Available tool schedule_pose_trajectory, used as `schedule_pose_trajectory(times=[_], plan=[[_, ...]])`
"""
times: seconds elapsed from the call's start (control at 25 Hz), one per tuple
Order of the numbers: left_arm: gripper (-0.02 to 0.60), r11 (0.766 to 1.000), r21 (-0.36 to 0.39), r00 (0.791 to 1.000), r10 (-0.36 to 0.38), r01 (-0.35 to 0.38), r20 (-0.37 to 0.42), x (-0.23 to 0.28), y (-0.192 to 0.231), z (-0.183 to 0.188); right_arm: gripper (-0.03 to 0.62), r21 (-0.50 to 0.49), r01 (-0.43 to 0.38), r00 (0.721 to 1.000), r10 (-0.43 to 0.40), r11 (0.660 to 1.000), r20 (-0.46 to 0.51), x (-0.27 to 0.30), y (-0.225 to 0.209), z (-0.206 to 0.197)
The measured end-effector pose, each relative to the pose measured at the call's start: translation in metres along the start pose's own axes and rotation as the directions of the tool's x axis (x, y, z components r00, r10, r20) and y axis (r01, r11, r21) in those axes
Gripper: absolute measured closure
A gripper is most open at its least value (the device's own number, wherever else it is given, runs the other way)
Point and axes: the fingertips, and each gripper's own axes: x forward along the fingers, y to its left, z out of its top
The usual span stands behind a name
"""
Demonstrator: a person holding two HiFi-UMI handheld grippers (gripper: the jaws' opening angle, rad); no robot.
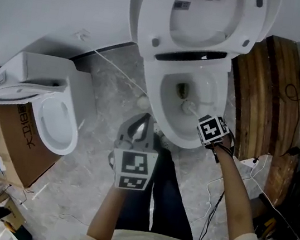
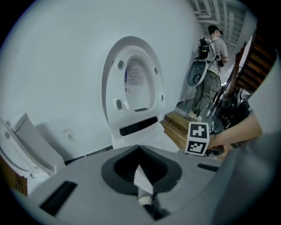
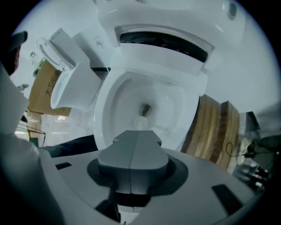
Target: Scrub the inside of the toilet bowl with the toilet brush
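Note:
A white toilet stands with its seat and lid (image 1: 156,10) raised and its bowl (image 1: 161,104) open below me. The toilet brush (image 1: 188,107) has its white head down inside the bowl near the drain (image 1: 182,89). My right gripper (image 1: 204,120) is shut on the brush handle at the bowl's right rim. Its jaws meet along a seam in the right gripper view (image 3: 133,145), with the bowl (image 3: 109,101) ahead. My left gripper (image 1: 144,119) hangs shut just in front of the bowl, touching nothing, and points at the raised seat (image 2: 131,83).
A second toilet (image 1: 54,115) sits on a cardboard box (image 1: 14,137) to the left. Wooden planks (image 1: 267,95) lie to the right of the bowl, with cables (image 1: 214,197) on the floor by them. A person (image 2: 211,72) stands far behind.

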Motion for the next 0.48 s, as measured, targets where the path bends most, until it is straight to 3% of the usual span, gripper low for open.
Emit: schedule_pose_trajectory(times=[0.24,0.48], plan=[[0.580,1.000,-0.006,1.000,0.007,-0.007,-0.004,0.000,0.005,-0.002,0.422,-0.186,0.166,0.986,-0.158,0.969,0.055,0.002,-0.012,0.013],[0.580,1.000,-0.011,1.000,0.013,-0.013,-0.007,0.001,0.008,-0.002,0.422,-0.347,0.367,0.930,-0.327,0.863,0.170,-0.005,-0.031,0.033]])
